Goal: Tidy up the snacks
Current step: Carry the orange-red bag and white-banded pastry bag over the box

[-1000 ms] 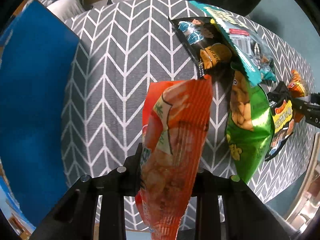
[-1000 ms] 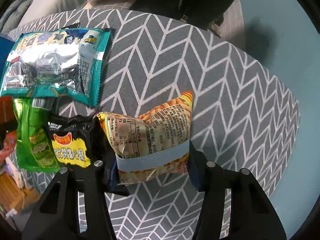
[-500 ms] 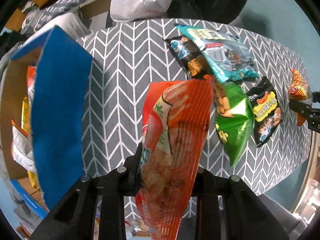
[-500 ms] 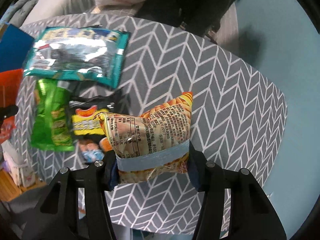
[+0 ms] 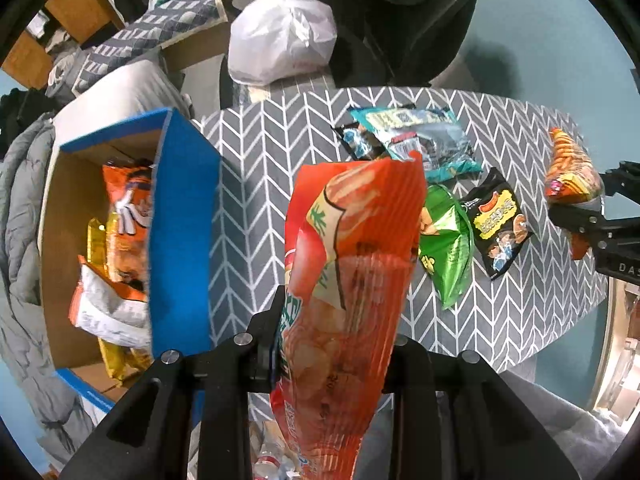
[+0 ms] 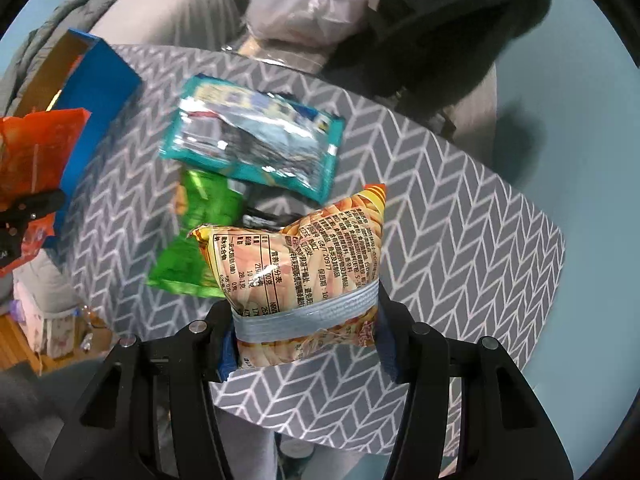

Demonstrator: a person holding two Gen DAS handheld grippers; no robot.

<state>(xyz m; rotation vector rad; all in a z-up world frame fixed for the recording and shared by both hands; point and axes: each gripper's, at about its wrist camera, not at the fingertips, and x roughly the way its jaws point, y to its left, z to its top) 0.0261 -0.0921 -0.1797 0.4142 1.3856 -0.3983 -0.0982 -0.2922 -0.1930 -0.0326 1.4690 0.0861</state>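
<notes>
A: What is the left gripper (image 5: 334,340) holding?
B: It is clamping the red chip bag (image 5: 352,280) above the table (image 5: 260,184).
A: And the right gripper (image 6: 306,332)?
B: It is squeezing the yellow snack bag (image 6: 304,272) over the table's right edge.

Even indoor light, fisheye warping, right-view motion blur

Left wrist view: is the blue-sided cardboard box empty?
No, the blue-sided cardboard box already holds several snack bags, including an orange packet.
</notes>
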